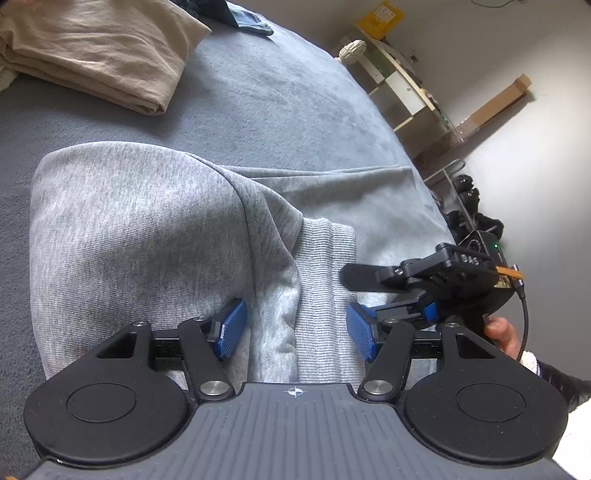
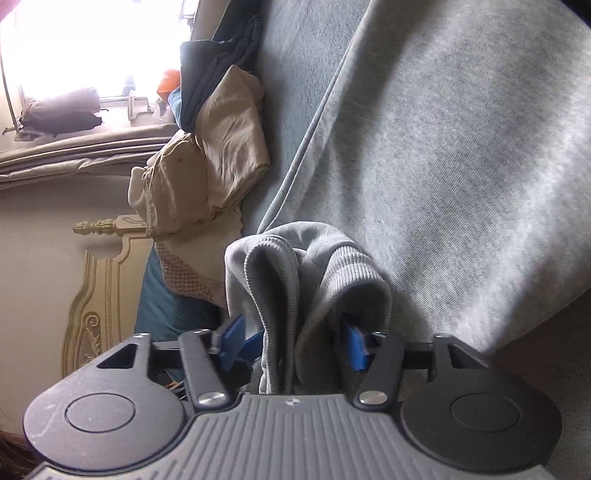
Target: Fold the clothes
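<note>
A light grey sweatshirt (image 1: pixel 129 229) lies partly folded on the bed, its ribbed hem (image 1: pixel 325 280) turned toward me. My left gripper (image 1: pixel 297 332) hovers open over that hem, with its blue pads (image 1: pixel 231 328) wide on either side. In the left wrist view my right gripper (image 1: pixel 360 295) reaches in from the right at the hem's edge, held by a hand (image 1: pixel 502 332). The right wrist view shows my right gripper (image 2: pixel 295 343) open, with bunched ribbed hem (image 2: pixel 280 280) between its jaws. The cloth drapes over the right pad (image 2: pixel 356 349). The sweatshirt body (image 2: pixel 461 147) spreads beyond.
A grey blanket (image 1: pixel 277 103) covers the bed. Folded beige garments (image 1: pixel 92 55) (image 2: pixel 221 147) lie at the far side, with denim (image 1: pixel 247 18) and dark clothes (image 2: pixel 218 62) past them. A shelf (image 1: pixel 399 81) and a cardboard box (image 1: pixel 495 103) stand by the wall. An ornate headboard (image 2: pixel 103 295) is at the left.
</note>
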A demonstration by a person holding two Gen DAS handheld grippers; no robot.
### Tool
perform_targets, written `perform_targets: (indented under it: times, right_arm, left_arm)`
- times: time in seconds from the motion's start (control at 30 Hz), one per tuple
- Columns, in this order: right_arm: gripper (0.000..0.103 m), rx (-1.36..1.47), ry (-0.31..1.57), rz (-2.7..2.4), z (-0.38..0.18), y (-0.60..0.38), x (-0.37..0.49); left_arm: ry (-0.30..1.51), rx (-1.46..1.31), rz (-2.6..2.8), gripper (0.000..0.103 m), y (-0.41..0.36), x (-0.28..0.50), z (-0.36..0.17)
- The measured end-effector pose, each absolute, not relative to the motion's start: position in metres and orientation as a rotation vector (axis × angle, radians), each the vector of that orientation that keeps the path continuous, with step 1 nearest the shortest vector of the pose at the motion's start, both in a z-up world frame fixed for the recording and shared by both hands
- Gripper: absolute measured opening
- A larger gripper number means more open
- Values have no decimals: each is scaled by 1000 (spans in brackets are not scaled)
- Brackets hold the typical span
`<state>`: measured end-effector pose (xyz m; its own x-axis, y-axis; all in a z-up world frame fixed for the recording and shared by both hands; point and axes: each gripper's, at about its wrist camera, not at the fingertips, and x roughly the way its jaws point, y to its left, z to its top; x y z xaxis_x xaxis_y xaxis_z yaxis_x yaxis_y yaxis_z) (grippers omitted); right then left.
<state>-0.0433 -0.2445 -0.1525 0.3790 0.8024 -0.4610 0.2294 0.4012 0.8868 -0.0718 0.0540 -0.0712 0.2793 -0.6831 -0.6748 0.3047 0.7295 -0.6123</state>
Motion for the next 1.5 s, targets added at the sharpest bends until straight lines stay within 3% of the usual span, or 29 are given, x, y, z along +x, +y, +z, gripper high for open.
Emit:
perform_targets:
  times: [0.07,0.13,0.17,0.4,0.53,0.57,0.63,0.8,0.9,1.07,1.17,1.5]
  right_arm:
    - [59,1119,1163,492,-153,-239,-41]
    - [39,1101,1165,493,-153,-233,-38]
    - [19,1082,1164,498,-151,-230,-35]
    - [18,624,1069,715,-76,-211,1]
    - [19,565,1150,715,-95,-224,11]
    - [23,583,1184,682,-106,-231,10]
    - [46,640,1224,607,-124,-246,7]
    - [57,779,1086,584,-107,-291,-18]
    - [57,829,1022,500,-104,-315,-25]
    - [55,830,1123,438,-137,-300,-12]
    - [41,923,1131,447,-151,-295,-7]
    - [45,1061,1172,422,-162,-293,-13]
  left_arm:
    - [1105,-399,-687,60,53,-72,-73]
    - [1111,-395,-687,60,52,-72,-74]
    - [1114,-393,-687,60,51,-72,-74]
    - [1117,-501,-726,60,53,-61,-69]
    - [1190,-468,-718,60,40,-53,-89]
    - [1209,-456,-715,60,36,-52,-95]
    - [1206,-433,-723,60,33,-54,-97]
    - [1210,-439,-733,60,34,-51,-98]
    - [1206,-437,-738,60,35,-49,-98]
    - [1191,-411,-739,60,35,-52,-95]
    - [1170,-385,-736,60,36,-53,-85]
    - [1016,-122,-694,60,-9,-26,-49]
